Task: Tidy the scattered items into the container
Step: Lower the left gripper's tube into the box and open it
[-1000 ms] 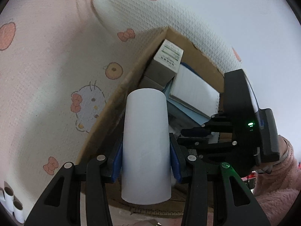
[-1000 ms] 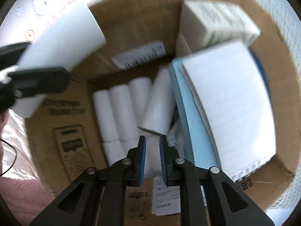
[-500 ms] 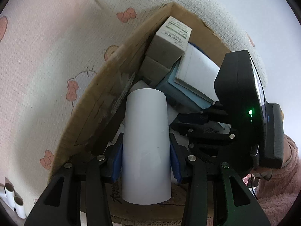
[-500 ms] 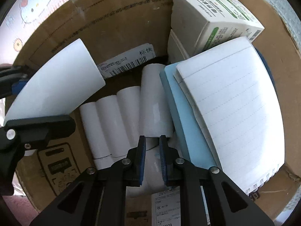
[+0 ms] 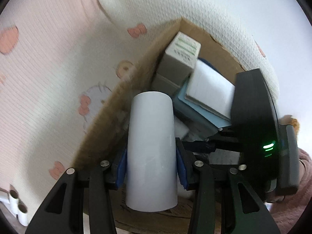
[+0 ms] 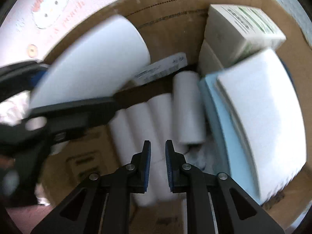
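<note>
My left gripper (image 5: 151,167) is shut on a white paper roll (image 5: 151,152), which points down over the left side of the cardboard box (image 5: 134,89). In the right wrist view the same roll (image 6: 91,64) hangs at the left above the box (image 6: 175,5), with a finger of the left gripper (image 6: 64,115) under it. My right gripper (image 6: 158,146) is shut with nothing between its blue pads, hovering above several white rolls (image 6: 156,120) that lie side by side on the box floor.
Inside the box, a green-printed white carton (image 6: 241,29) stands at the far right corner, and a lined notebook (image 6: 259,113) lies on a blue book (image 6: 216,120). Two more rolls (image 5: 17,204) stand outside on the patterned pink cloth (image 5: 48,78).
The right gripper has drifted over the box, still shut and empty. The held roll sits further over the box and nearer the right gripper than a second ago.
</note>
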`<state>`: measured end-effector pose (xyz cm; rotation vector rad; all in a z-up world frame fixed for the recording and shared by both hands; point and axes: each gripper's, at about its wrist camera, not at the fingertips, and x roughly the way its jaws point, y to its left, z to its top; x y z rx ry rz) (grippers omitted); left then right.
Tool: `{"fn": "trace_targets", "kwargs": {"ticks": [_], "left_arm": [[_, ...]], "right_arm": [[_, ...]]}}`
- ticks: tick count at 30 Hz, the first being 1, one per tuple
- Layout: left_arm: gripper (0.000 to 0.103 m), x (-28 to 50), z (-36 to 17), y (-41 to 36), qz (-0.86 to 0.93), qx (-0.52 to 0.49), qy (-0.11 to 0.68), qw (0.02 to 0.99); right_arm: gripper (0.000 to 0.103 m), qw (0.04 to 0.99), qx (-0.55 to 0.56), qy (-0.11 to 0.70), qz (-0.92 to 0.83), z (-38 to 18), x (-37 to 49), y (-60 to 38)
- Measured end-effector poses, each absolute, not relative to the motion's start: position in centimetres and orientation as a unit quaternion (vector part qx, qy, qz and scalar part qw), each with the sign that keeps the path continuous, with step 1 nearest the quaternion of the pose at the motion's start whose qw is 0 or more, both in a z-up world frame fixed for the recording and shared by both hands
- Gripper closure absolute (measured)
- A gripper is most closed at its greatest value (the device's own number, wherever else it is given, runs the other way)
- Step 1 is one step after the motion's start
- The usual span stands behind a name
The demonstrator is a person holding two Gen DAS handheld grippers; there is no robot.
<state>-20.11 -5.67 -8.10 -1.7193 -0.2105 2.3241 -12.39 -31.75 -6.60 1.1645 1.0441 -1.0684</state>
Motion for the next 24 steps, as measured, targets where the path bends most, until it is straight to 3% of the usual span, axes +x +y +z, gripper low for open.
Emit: {"fn": "trace_targets", "kwargs": {"ticks": [20,24], "left_arm": [[0.056,-19.5,-7.3,-6.8,0.794,-0.589,-0.099,0.118],[0.056,-19.7,-7.9,-6.9,0.781,-0.606,-0.112,0.105]], "right_arm": [[0.093,0.519,0.450,0.531,-0.496,-7.1,-11.8,-34.1],[0.092,0.526,0.494,0.483,-0.496,-5.2,-13.4,-34.3]]}}
